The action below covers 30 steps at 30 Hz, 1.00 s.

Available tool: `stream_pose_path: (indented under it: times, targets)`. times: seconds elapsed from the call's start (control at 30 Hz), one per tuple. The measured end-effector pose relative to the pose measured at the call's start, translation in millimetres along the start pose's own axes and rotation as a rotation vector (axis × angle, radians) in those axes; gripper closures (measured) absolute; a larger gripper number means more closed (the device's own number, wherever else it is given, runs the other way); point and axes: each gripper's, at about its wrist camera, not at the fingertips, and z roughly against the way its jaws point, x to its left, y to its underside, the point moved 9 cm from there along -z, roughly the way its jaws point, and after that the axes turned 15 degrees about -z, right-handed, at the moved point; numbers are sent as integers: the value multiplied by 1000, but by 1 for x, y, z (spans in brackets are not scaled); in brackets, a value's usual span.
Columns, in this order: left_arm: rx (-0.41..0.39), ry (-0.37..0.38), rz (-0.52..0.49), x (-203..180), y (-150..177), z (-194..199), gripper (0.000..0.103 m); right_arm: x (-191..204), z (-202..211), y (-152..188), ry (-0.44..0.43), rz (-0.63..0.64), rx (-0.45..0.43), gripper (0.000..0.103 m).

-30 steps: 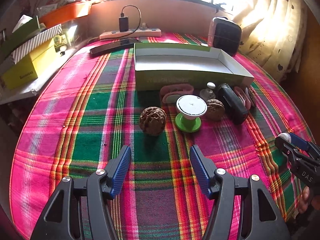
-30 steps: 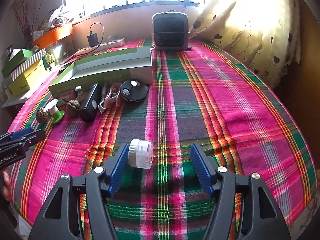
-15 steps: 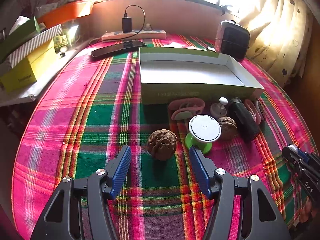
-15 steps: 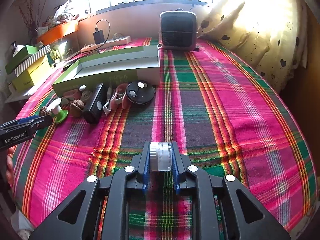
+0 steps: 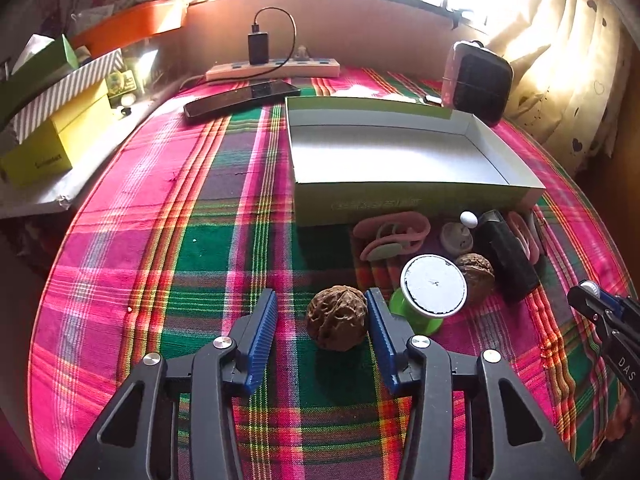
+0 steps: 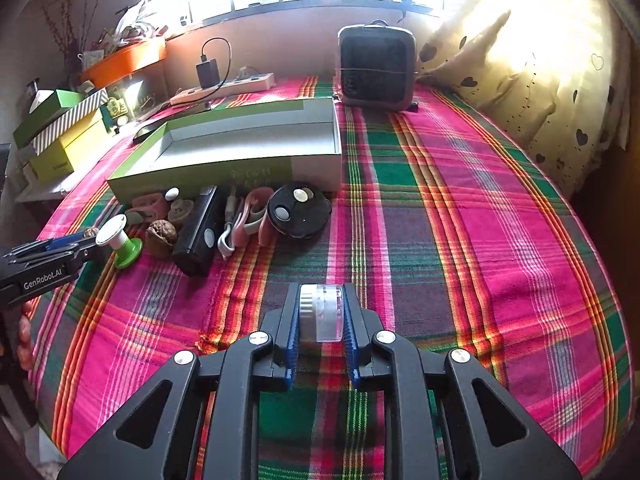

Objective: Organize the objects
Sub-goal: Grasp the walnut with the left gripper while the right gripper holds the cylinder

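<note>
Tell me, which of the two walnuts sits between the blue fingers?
The walnut in front of the green spool, alone on the cloth; the other walnut lies behind that spool.

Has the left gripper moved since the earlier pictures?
Yes. The left gripper advanced toward the green box; its closing jaws now flank the walnut.

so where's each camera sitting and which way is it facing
Left wrist: on the left tool, looking forward and down over the plaid cloth at a walnut between its closing jaws, the green box beyond; the right tool shows at the right edge.
Right wrist: on the right tool, shut on a small clear jar, facing the window; the left tool and fingertips show at the left edge.
Shared: box, green spool, power strip.
</note>
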Motion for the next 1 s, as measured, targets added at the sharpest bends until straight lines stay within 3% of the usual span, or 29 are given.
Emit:
stream_pose_path:
  times: [0.2,0.57,1.0]
  targets:
    - [6,-9,6,5,0,-1,75,6,-4,-2,-11,6,8,83]
    - [7,-13,11,8,-2,-1,75,12,-6,-6,-31,16,10,83]
    - [-43,-10,-17,8,-29,18,75,32,6,-33,-77,61,-46,83]
